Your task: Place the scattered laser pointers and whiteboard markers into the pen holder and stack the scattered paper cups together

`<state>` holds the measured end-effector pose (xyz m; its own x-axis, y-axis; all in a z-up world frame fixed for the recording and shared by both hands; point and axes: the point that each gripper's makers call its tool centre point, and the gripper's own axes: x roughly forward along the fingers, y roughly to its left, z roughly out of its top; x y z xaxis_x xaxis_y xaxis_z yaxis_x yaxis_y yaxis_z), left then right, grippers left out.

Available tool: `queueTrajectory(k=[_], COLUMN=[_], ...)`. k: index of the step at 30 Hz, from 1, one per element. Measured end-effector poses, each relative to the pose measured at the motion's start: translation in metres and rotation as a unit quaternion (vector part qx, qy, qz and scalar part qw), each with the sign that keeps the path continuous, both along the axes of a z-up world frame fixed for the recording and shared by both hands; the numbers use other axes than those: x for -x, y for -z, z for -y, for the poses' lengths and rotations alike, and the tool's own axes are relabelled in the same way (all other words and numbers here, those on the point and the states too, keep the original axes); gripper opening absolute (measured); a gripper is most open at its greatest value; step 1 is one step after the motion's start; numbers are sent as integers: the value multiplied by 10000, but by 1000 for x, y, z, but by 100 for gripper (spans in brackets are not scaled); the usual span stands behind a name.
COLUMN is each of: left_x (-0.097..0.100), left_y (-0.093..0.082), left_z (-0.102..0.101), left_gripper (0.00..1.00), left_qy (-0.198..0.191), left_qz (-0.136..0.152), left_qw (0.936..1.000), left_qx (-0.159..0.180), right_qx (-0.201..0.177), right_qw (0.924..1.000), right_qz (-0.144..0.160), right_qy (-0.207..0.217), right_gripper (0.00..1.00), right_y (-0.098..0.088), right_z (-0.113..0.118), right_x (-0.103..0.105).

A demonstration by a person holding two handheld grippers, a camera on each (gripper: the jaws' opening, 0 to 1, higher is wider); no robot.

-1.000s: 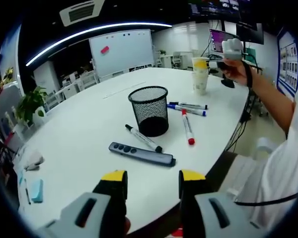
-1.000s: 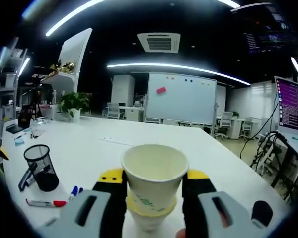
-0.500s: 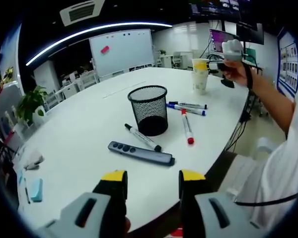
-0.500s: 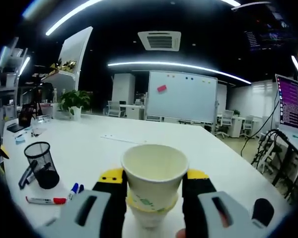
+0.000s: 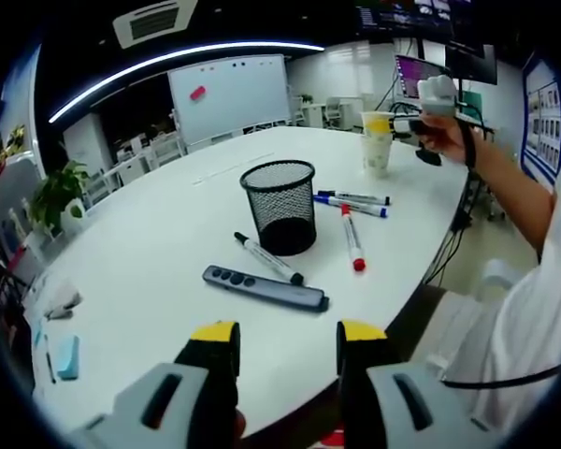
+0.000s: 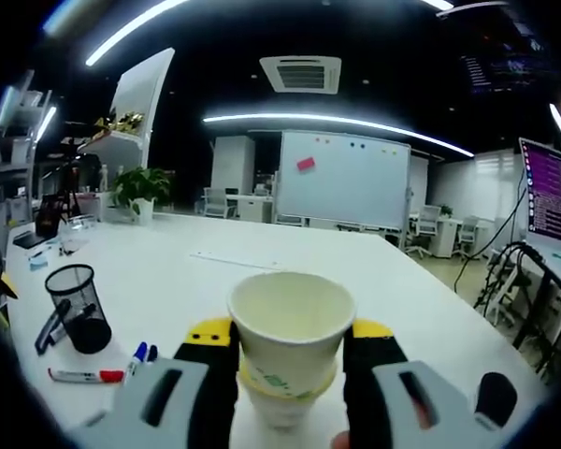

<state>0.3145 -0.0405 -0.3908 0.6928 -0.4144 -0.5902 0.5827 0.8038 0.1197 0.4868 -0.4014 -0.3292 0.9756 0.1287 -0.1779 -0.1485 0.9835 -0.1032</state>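
Cups (image 6: 290,351) sit stacked on the table (image 6: 168,281), clamped between my right claw's (image 6: 290,351) jaws, well apart from the holder (image 5: 281,206). My left claw (image 5: 287,344) hangs with jaws apart above the near table edge. A pointer (image 5: 266,288) and markers (image 5: 352,238) lie around the holder.

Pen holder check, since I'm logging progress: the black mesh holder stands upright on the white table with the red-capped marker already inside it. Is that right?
Not quite. The pen holder does stand upright on the white table, but the red-capped marker still lies on the table beside it, as the left gripper view shows.
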Motion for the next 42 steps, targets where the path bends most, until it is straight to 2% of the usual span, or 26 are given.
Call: queueTrajectory(k=[42], left_x=[3], left_y=[3], left_z=[-2], left_gripper=[42], left_qy=[-20], left_qz=[-32], left_qw=[10000], left_qx=[14], right_qx=[-4], right_qw=[9996], right_qz=[-73], right_qy=[-260], right_gripper=[42], right_y=[9], right_z=[-10], right_x=[1])
